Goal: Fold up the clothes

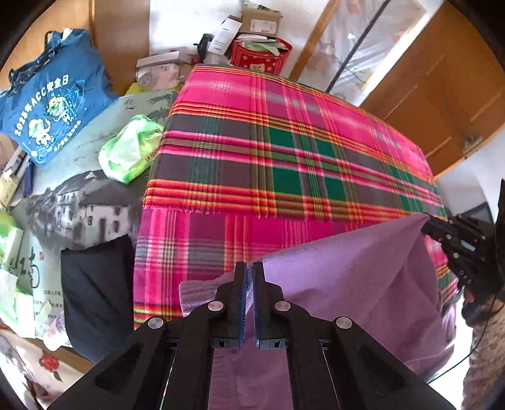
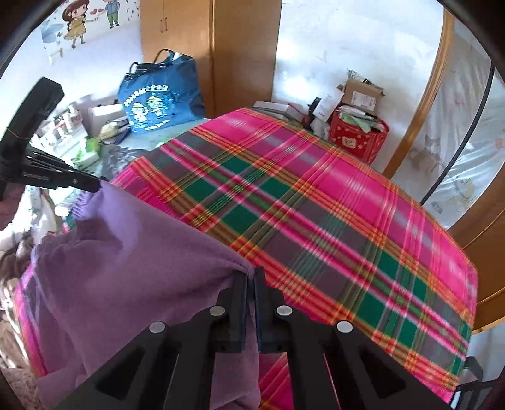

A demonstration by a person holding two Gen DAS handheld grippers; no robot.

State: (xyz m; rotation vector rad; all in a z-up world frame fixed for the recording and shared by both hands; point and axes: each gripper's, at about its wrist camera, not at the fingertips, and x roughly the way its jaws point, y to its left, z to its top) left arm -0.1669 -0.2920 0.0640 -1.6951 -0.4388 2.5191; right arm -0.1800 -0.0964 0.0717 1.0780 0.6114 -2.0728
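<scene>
Wooden wardrobe doors (image 2: pixel 176 56) and a white wall stand behind a desk draped in a bright pink, green and grey plaid cloth (image 1: pixel 284 151). Left of the plaid, a printed grey-green mat with a village scene (image 1: pixel 79 195) carries a blue tote bag with white lettering (image 1: pixel 47 107), a green-and-white plastic tissue pack (image 1: pixel 129 148) and a dark folded fabric item (image 1: pixel 94 293). At the far end stand a red tin with white dots (image 1: pixel 262 56) and a brown cardboard box (image 1: pixel 262 19).

Task item: a purple soft-knit garment (image 1: pixel 347 277) lies over the near edge of the plaid, its upper edge lifted clear between both tools.

Left claw (image 1: pixel 250 302): fingers pressed together, pinching the garment's upper edge at its left end. In the right wrist view the same claw (image 2: pixel 94 186) appears at the far left, gripping that corner.

Right claw (image 2: pixel 251 302): fingers pressed together on the garment's right-hand edge. In the left wrist view it (image 1: pixel 426 224) holds the raised right corner, with the fabric drawn taut and sloping between the two grips.
</scene>
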